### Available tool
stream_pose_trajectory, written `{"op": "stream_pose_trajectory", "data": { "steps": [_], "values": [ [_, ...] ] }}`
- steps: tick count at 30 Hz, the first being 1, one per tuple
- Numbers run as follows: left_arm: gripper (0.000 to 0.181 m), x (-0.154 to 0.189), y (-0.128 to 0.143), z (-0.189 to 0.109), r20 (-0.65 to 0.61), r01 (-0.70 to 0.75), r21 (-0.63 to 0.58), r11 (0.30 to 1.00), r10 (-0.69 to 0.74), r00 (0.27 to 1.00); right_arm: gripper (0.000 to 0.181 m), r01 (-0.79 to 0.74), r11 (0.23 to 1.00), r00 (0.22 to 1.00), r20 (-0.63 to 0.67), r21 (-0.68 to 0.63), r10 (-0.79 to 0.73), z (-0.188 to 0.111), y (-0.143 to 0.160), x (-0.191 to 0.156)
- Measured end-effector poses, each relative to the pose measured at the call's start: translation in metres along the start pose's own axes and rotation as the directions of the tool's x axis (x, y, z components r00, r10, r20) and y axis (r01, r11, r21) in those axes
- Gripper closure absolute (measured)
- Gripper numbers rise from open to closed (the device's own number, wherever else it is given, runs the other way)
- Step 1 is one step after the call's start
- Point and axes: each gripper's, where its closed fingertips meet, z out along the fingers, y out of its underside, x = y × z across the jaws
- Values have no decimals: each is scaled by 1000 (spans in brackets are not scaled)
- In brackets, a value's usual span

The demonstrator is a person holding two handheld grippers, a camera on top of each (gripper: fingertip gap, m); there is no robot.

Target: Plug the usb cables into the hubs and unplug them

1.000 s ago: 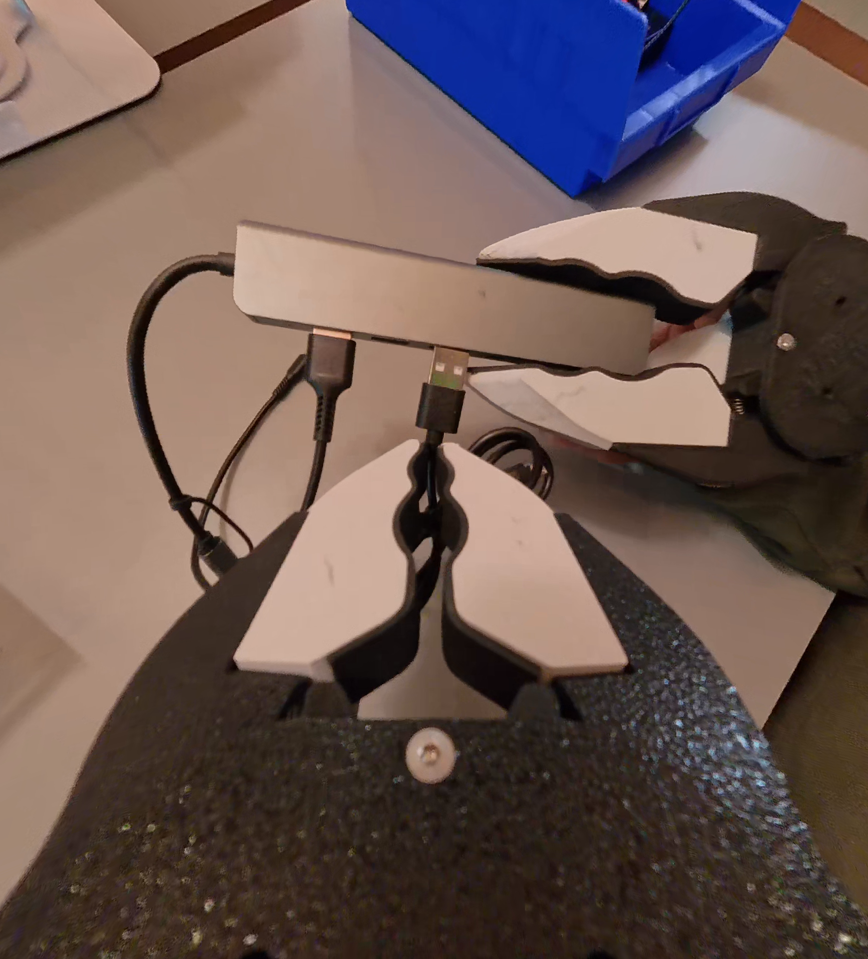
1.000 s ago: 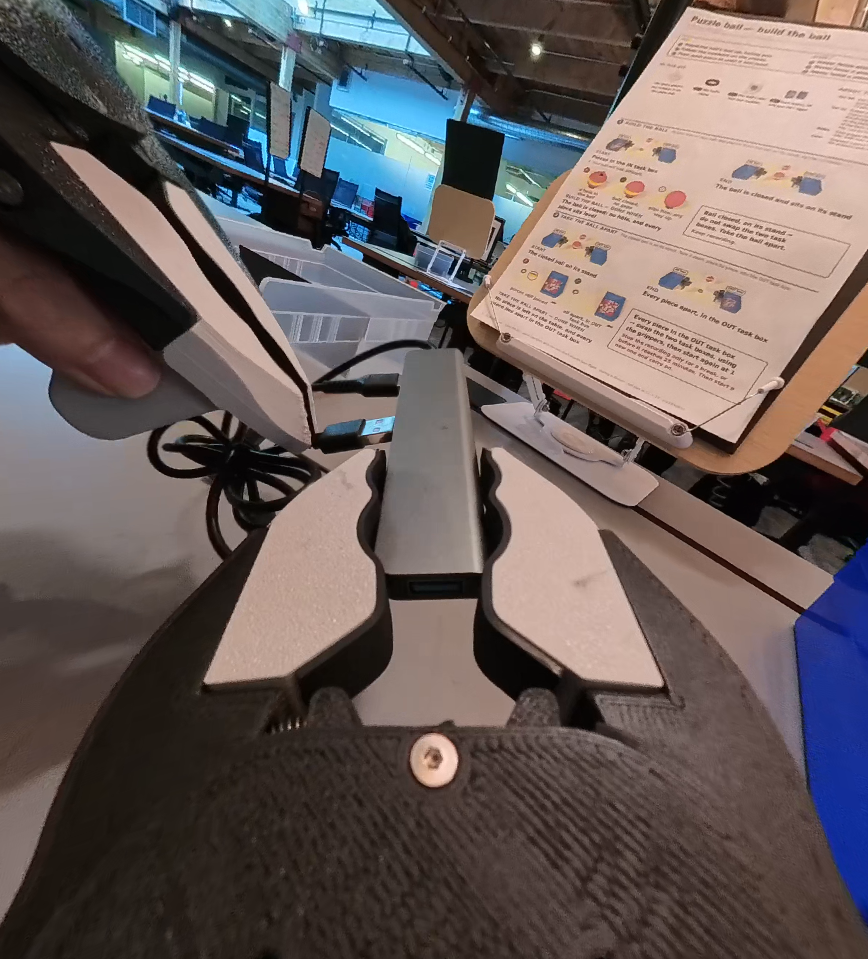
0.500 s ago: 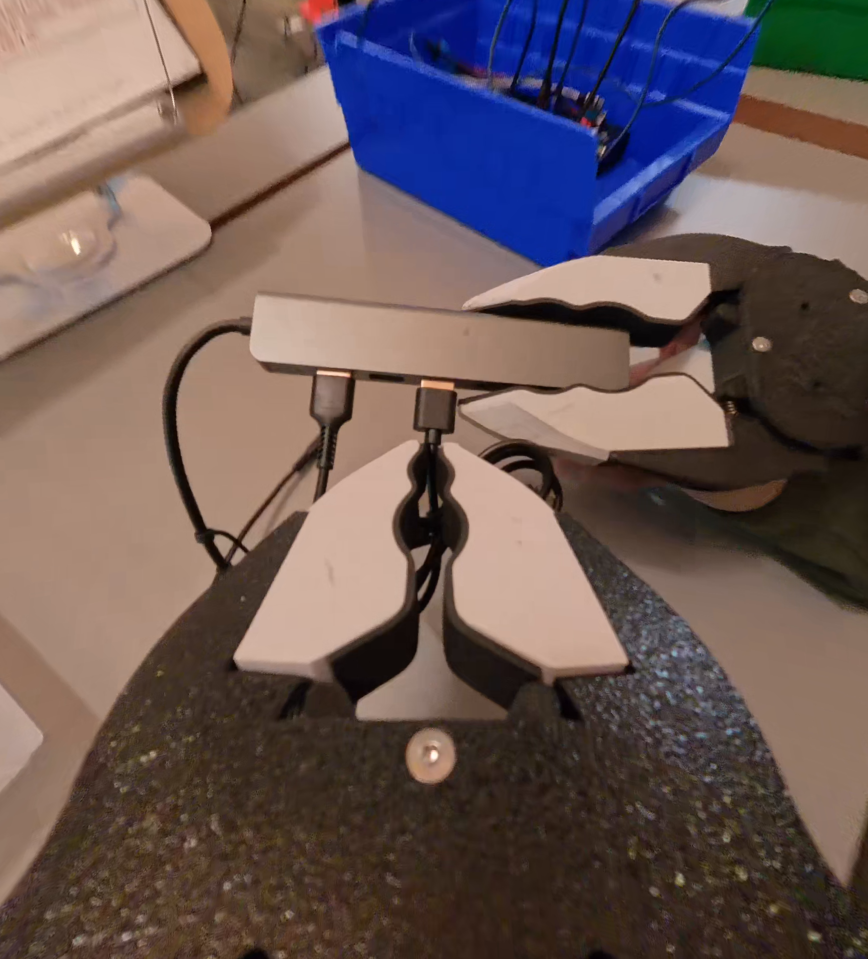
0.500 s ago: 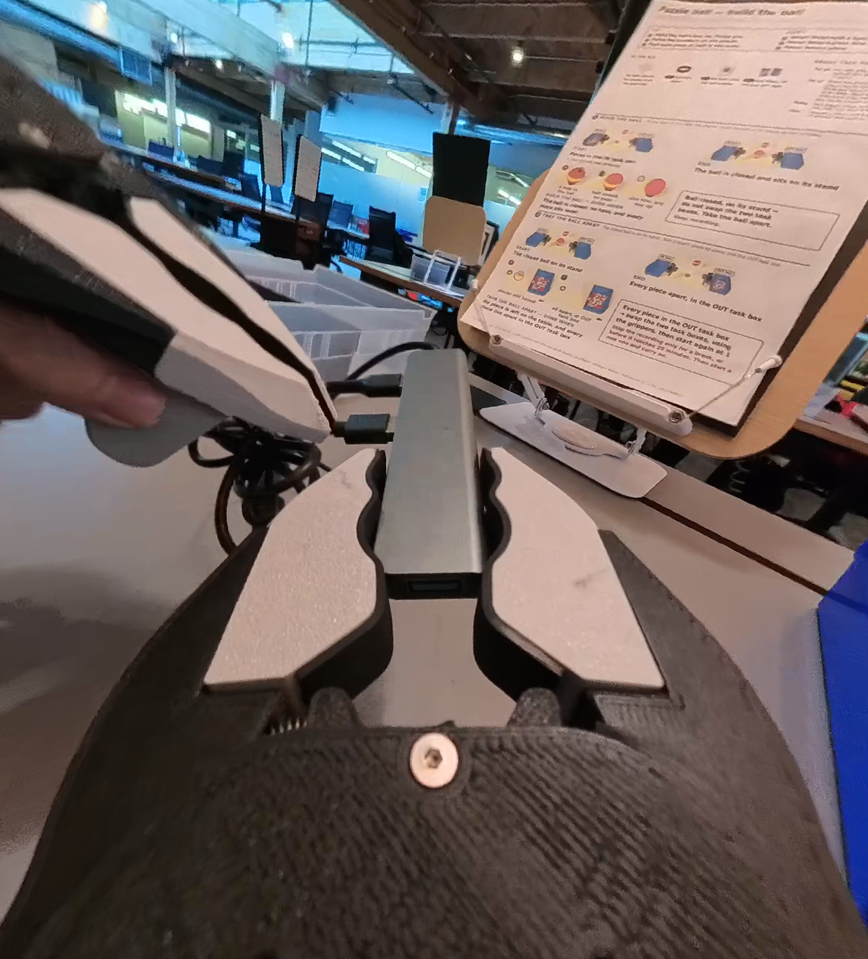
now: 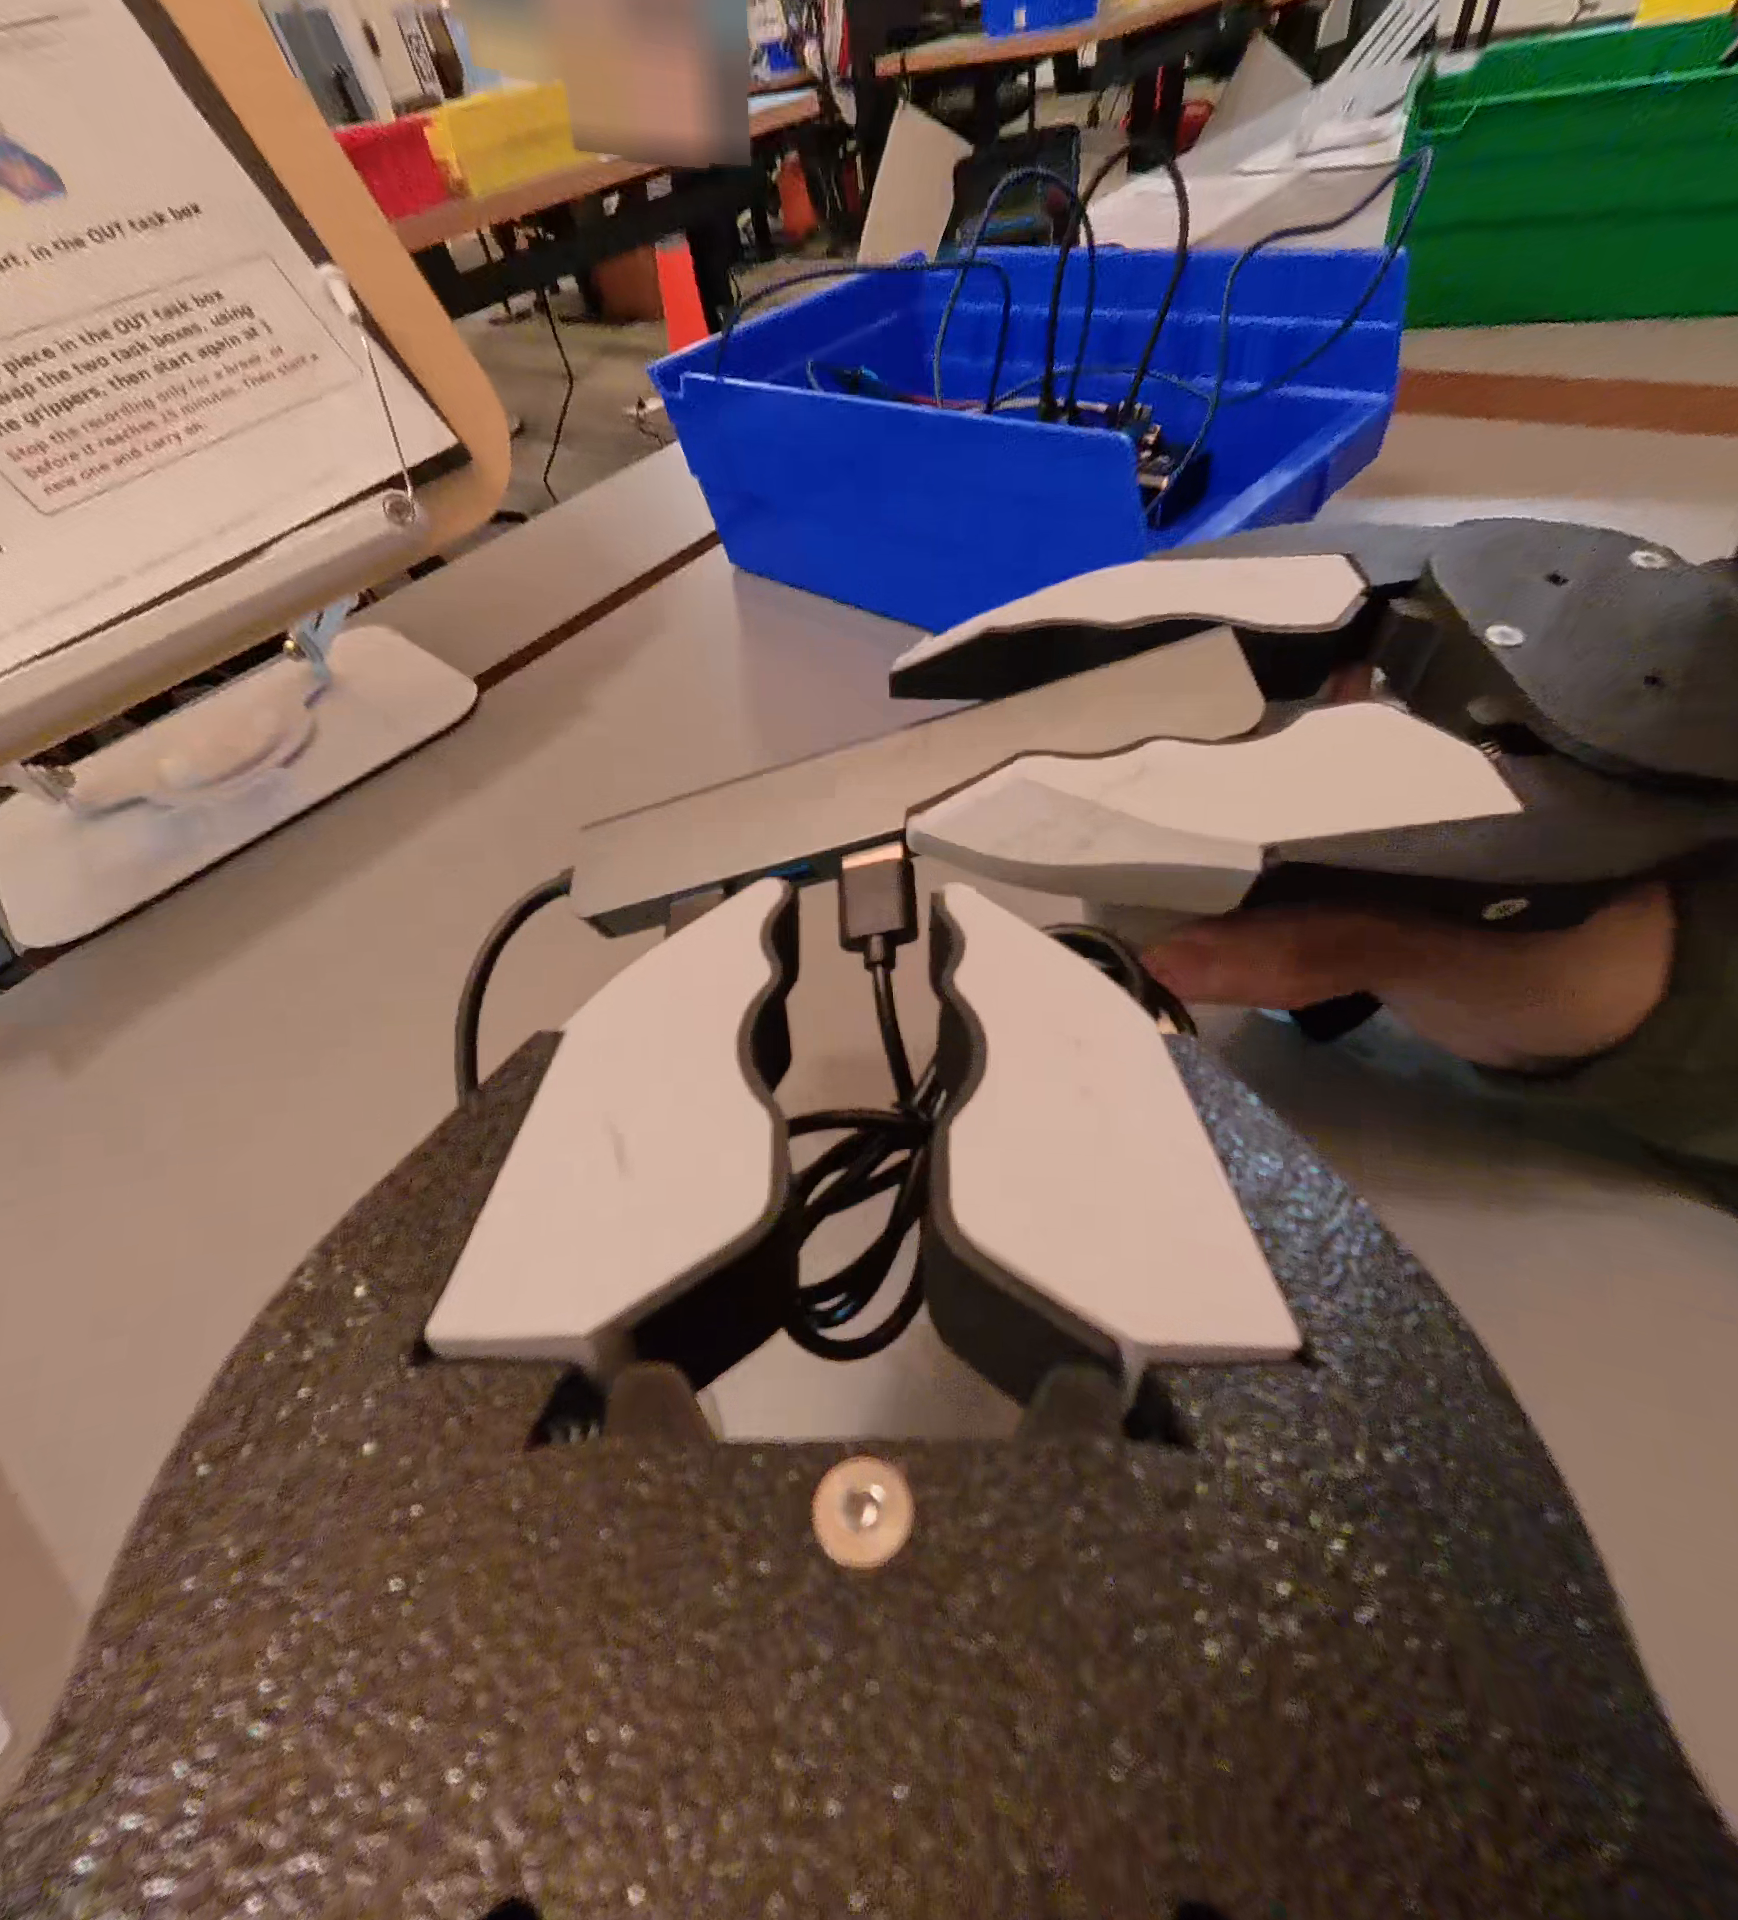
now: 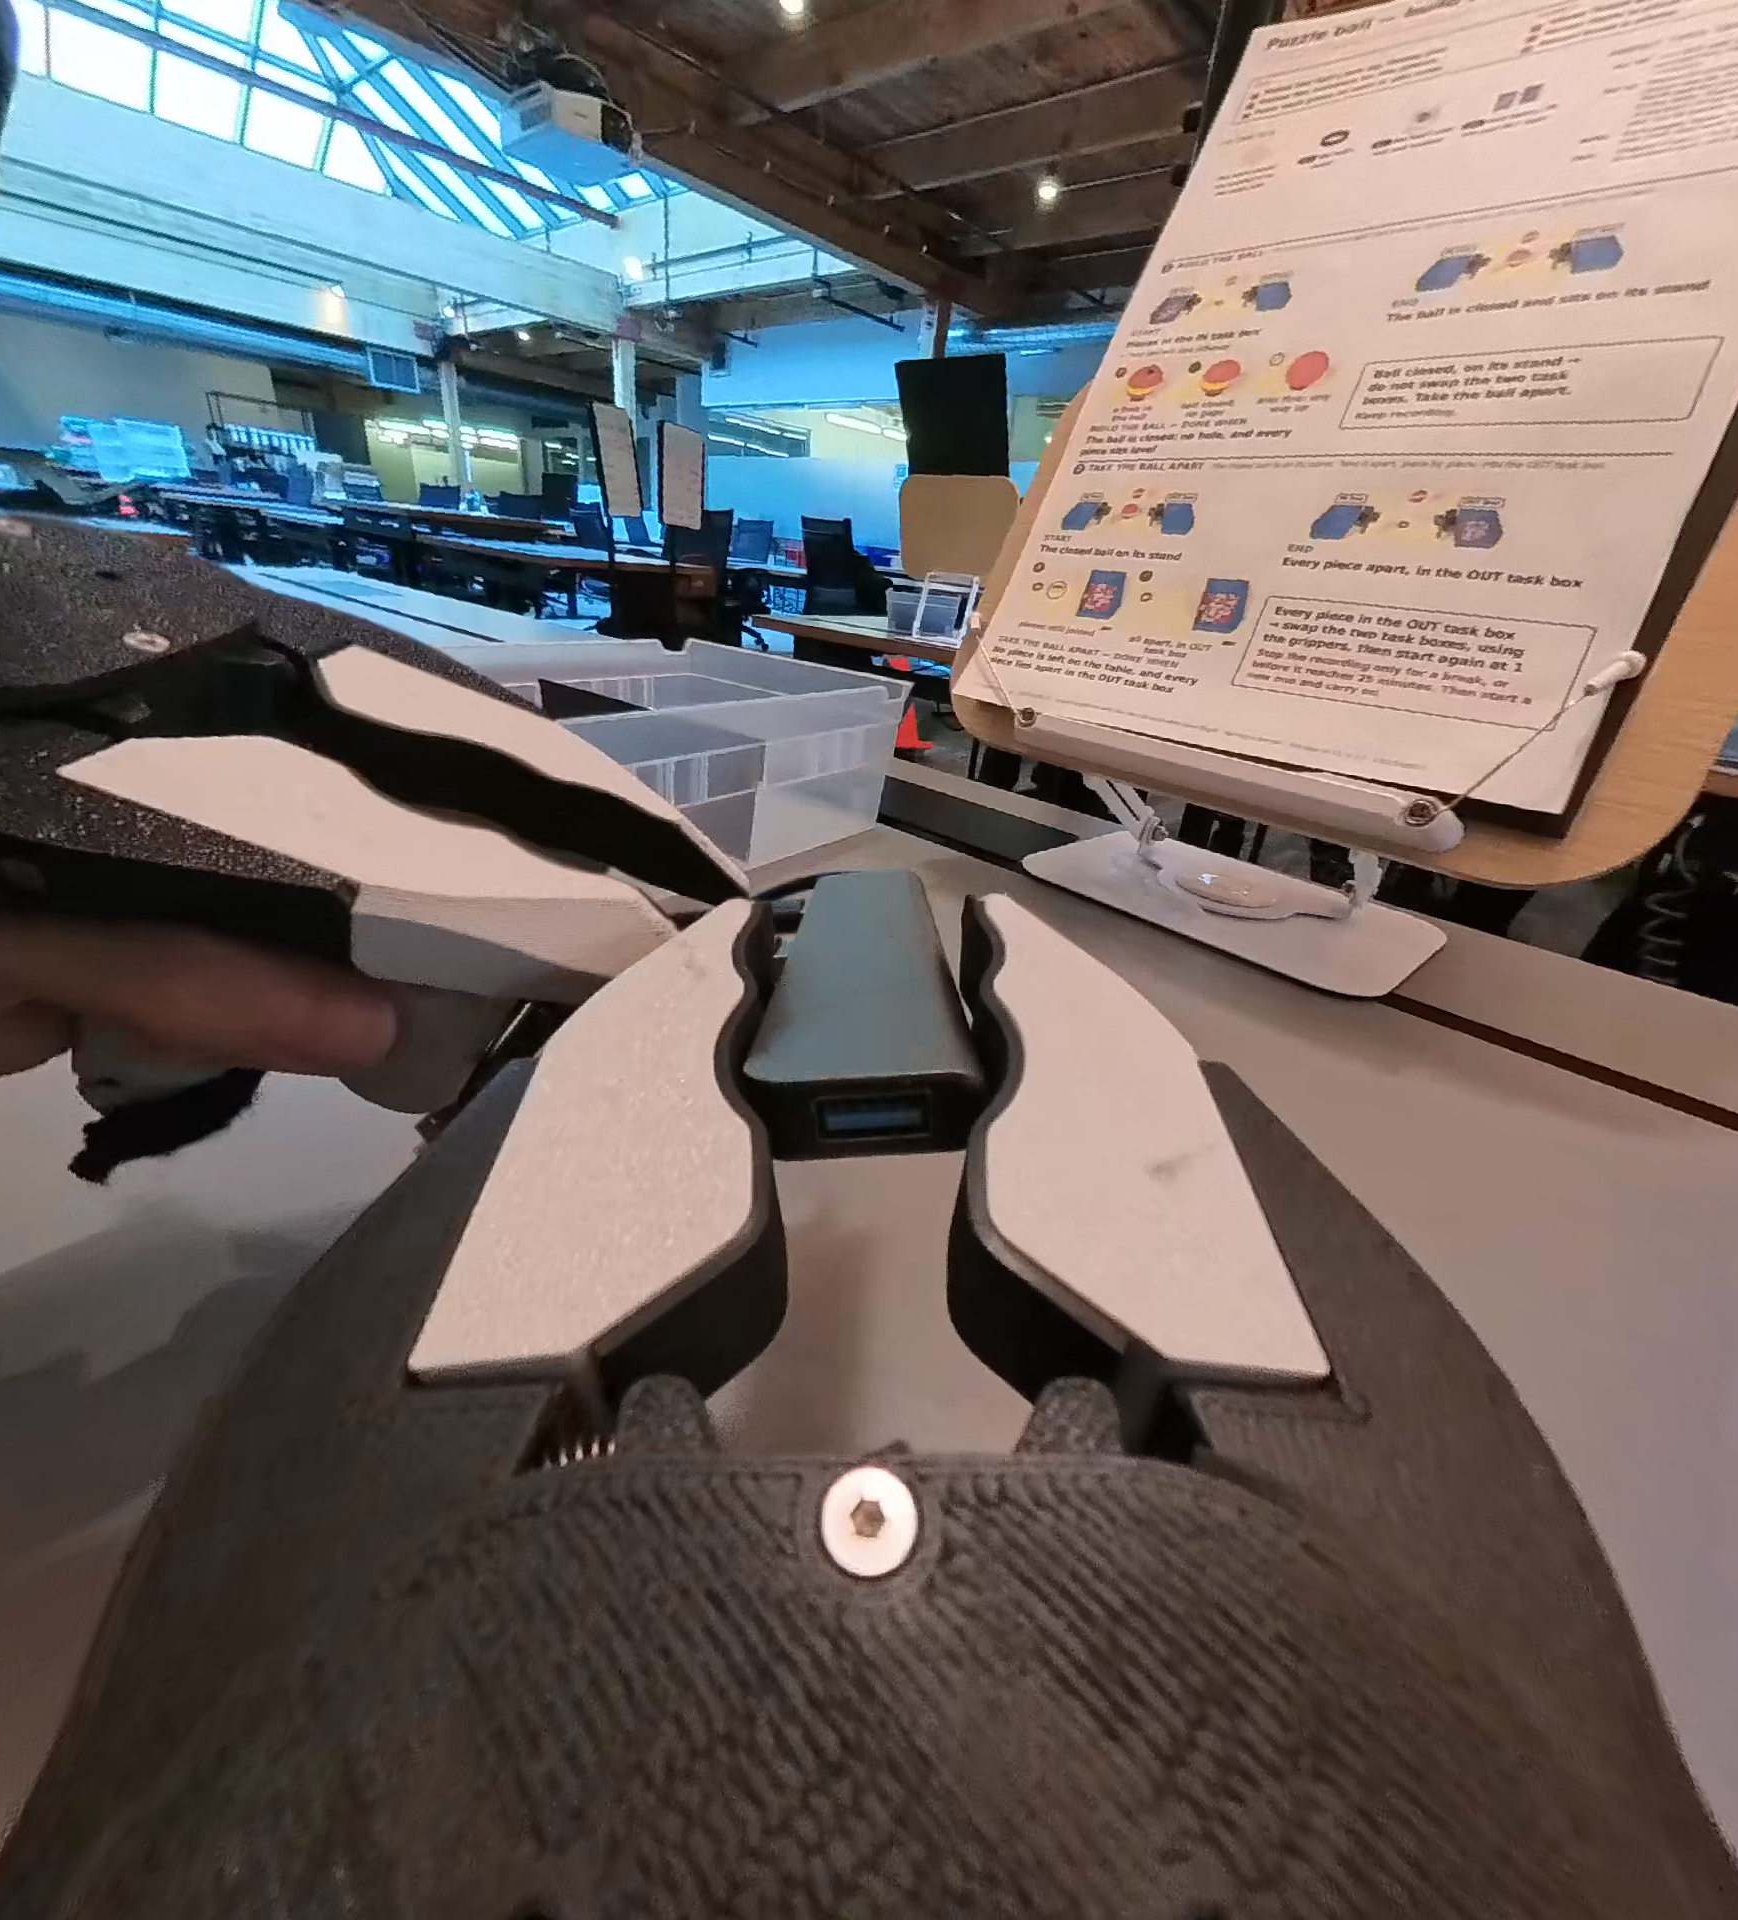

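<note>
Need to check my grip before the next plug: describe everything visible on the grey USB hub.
The USB hub is a slim grey bar, metal-looking, held above the table between the right gripper fingers, which are shut on one end. That end face shows a blue port. A black USB plug sits in its side, between the open left gripper fingers. A black lead leaves the far end.

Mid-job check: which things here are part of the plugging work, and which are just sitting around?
In the job:
- grey USB hub, clamped in the right claw
- black USB cable, plugged into the hub, between the open left claw's fingers
- coiled cable slack

Lying about:
- blue bin of wired parts
- instruction sheet stand
- clear plastic tray
- green bin
</note>
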Motion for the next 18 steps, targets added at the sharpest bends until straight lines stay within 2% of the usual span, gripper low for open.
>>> {"op": "stream_pose_trajectory", "data": {
  "steps": [6, 12, 14, 15, 18],
  "values": [
    [154, 1, 11, -4, -9, 95, -140, 986, -97, 995, 146, 5, 1000, 1000, 25, -5, -5, 1, 1, -4],
    [155, 7, 33, 0, -31, 246, -262, 933, -263, 964, 146, 95, 995, 994, 57, -18, -94, 2, 3, -17],
    [167, 15, 35, 1, -86, 284, -278, 918, -318, 944, 146, 111, 994, 992, 58, -22, -109, 3, 3, -18],
    [167, 16, 35, 2, -95, 295, -274, 915, -331, 939, 146, 107, 994, 993, 54, -18, -106, 2, 3, -18],
    [167, 10, 29, 2, -67, 255, -208, 944, -273, 960, 146, 73, 997, 996, 51, -19, -72, 3, 3, -14]
  ]
}}
